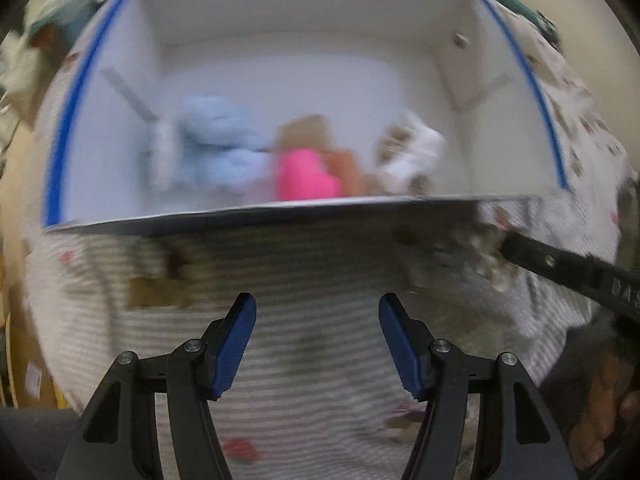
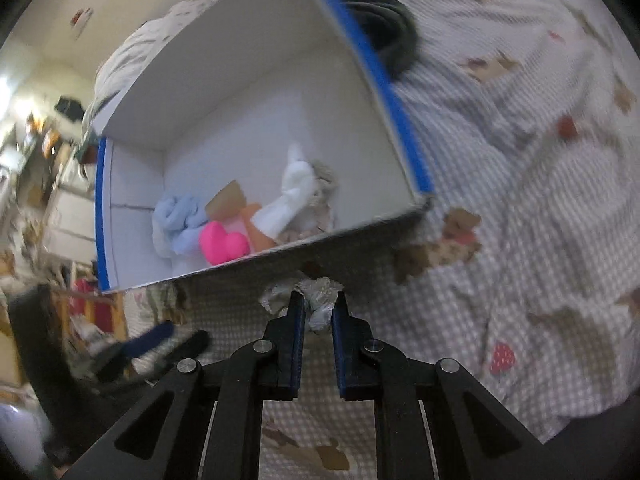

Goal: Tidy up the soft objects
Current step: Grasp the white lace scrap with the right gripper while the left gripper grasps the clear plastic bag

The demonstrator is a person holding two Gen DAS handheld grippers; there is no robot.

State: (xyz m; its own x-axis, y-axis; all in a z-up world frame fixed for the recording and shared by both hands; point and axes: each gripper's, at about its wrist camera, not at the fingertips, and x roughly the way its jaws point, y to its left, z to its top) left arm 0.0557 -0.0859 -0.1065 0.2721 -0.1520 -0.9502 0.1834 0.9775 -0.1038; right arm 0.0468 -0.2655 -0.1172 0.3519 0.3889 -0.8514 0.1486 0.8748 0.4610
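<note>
Left wrist view
- Surroundings: a white box (image 1: 280, 60) with blue tape (image 1: 68, 120) on two edges is sitting on a bed covered by a striped, printed sheet (image 1: 312, 360). The whole picture is smearing with blur.
- In the way: the box's near wall (image 1: 280, 206) is standing between the left gripper (image 1: 318, 344) and the toys inside.
- Box contents: a pale blue toy (image 1: 218, 136), a pink heart (image 1: 306, 176) against a brown toy (image 1: 312, 130), and a white toy (image 1: 416, 148) are lying in a row along the near wall.
- Left fingers (image 1: 236, 344): standing spread over bare sheet, nothing between them, well short of the box.
- Right side: a black finger of the right gripper (image 1: 568, 268) is reaching in, with a grey crumpled thing at its tip; a hand (image 1: 600, 408) is showing at the lower right.
- Count: four soft things in the box as far as the blur allows, two taped edges.

Right wrist view
- Surroundings: the same box (image 2: 248, 64) is lying just ahead on the sheet (image 2: 520, 200); a black ring-shaped thing (image 2: 384, 20) is lying behind its taped right edge. A cluttered room is showing at the left.
- Right fingers (image 2: 296, 340): nearly together and pinching a small grey soft scrap (image 2: 318, 300), which is sticking out past the tips, just outside the box's near wall.
- Left gripper (image 2: 160, 344): blurring at the lower left, low beside the box.
- Count: one scrap pinched; blue toy (image 2: 178, 212), pink heart (image 2: 224, 242), white toy (image 2: 292, 196) and a brown piece (image 2: 228, 200) in the box.
</note>
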